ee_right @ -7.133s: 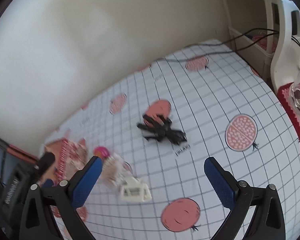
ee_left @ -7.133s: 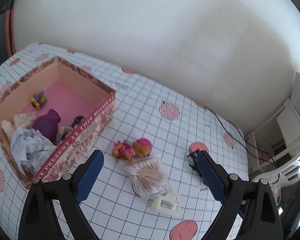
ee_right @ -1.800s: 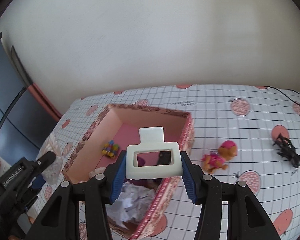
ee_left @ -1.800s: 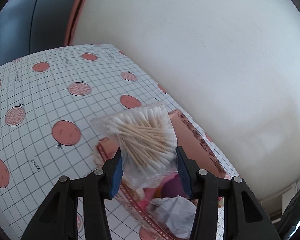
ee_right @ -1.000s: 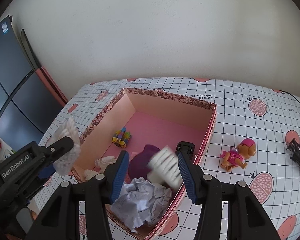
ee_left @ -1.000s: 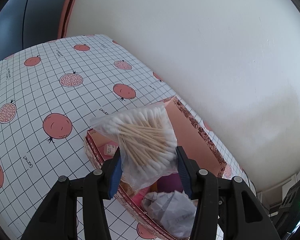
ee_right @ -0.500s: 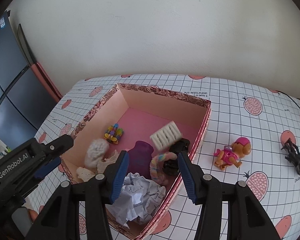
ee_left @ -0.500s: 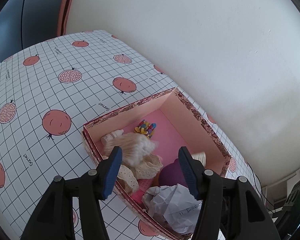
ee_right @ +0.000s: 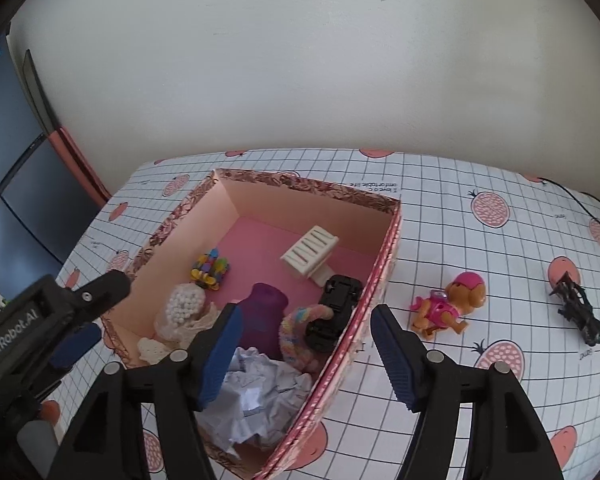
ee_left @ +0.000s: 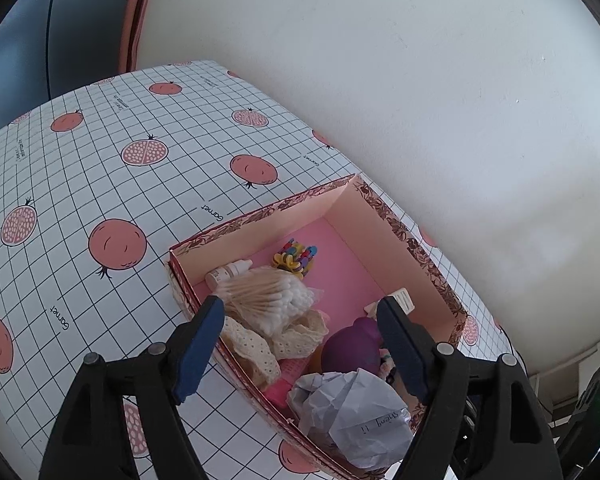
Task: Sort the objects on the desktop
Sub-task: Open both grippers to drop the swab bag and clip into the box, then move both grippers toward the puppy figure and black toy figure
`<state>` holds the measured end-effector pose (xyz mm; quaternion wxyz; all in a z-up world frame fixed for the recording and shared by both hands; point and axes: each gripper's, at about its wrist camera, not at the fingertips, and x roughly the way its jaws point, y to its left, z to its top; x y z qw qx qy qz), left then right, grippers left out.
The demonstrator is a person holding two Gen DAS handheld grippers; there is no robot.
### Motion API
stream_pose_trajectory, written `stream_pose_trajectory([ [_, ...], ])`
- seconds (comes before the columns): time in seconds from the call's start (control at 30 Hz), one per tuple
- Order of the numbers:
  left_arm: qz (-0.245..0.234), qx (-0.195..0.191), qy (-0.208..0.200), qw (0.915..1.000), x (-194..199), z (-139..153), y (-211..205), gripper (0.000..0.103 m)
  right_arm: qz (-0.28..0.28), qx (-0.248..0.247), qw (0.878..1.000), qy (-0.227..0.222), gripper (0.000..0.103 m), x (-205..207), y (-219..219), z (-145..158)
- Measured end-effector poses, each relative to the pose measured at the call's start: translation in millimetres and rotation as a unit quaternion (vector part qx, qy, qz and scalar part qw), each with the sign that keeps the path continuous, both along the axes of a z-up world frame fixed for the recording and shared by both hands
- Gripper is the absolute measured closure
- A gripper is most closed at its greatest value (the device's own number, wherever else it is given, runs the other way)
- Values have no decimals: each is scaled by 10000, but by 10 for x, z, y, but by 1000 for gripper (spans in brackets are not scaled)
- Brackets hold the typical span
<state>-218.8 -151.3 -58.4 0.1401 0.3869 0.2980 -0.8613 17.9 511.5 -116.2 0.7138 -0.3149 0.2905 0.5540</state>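
The pink patterned box [ee_left: 404, 236] [ee_right: 388, 256] holds several items. The bag of cotton swabs [ee_left: 268, 294] [ee_right: 182, 306] lies in it on lace cloth. The white hair clip [ee_right: 310, 252] [ee_left: 400, 300] lies on the pink floor near the far wall. My left gripper [ee_left: 300, 348] is open and empty above the box's near corner. My right gripper [ee_right: 306, 350] is open and empty above the box's near right wall. A pink puppy toy [ee_right: 448, 306] and a black clip [ee_right: 578, 310] lie on the tablecloth to the right of the box.
In the box are also a purple pouch [ee_right: 262, 314], crumpled paper [ee_right: 256, 396], a black toy car [ee_right: 334, 306], colourful hair ties [ee_right: 210, 268], a small white bottle [ee_left: 228, 274]. A wall runs behind the table; a black cable [ee_right: 588, 212] at far right.
Both grippers have opened. The cotton swab bag dropped from the left gripper into the box, and the white hair clip dropped from the right gripper onto the box floor.
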Motion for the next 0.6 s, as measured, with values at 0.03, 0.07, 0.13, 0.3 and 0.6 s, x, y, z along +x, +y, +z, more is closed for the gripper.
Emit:
stream_pose_trajectory([
  [0.03,21,-11,-5,10000,2,-1,-2,22,-25,4,10000,-2,31,9,0,0],
  [0.07,42,-34,-13,10000,4,-5,-4,18,-43,11,10000,-2,29,18,-4,-2],
  [0.13,64,-93,-38,9999,0,-9,-2,17,-86,19,10000,-6,24,35,-7,0],
  [0.3,127,-225,-63,9996,6,-4,3,17,-144,-16,9999,-41,17,63,-5,-2],
  [0.6,132,-257,-99,9995,-9,-7,37,17,-203,-65,9998,-17,17,102,-18,0],
])
